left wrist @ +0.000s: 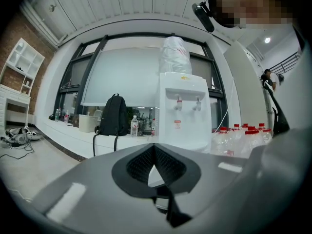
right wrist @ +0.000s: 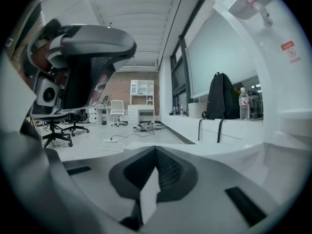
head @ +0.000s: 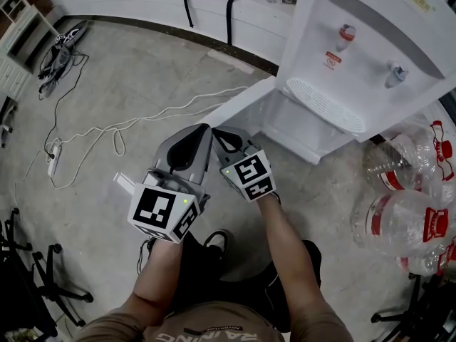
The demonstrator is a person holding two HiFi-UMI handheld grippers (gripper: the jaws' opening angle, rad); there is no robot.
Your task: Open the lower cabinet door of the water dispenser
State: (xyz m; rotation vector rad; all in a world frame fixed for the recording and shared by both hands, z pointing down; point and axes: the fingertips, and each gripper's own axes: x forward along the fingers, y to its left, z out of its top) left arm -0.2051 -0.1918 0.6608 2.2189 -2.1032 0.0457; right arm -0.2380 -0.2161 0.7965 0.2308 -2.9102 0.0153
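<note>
Grey left gripper (head: 207,126), right gripper (head: 216,131), black-and-white marker cubes (head: 165,214), seemingly brown shirt (head: 206,330), dark trousers (head: 239,283)

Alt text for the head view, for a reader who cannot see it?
Seen from above, a person holds the left gripper and right gripper side by side, tips near the free edge of the lower cabinet door, swung open on a white water dispenser. Empty water bottles lie at right, a power strip at left.

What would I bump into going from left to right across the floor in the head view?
Power strip → left gripper → right gripper → water dispenser → empty water bottles.
</note>
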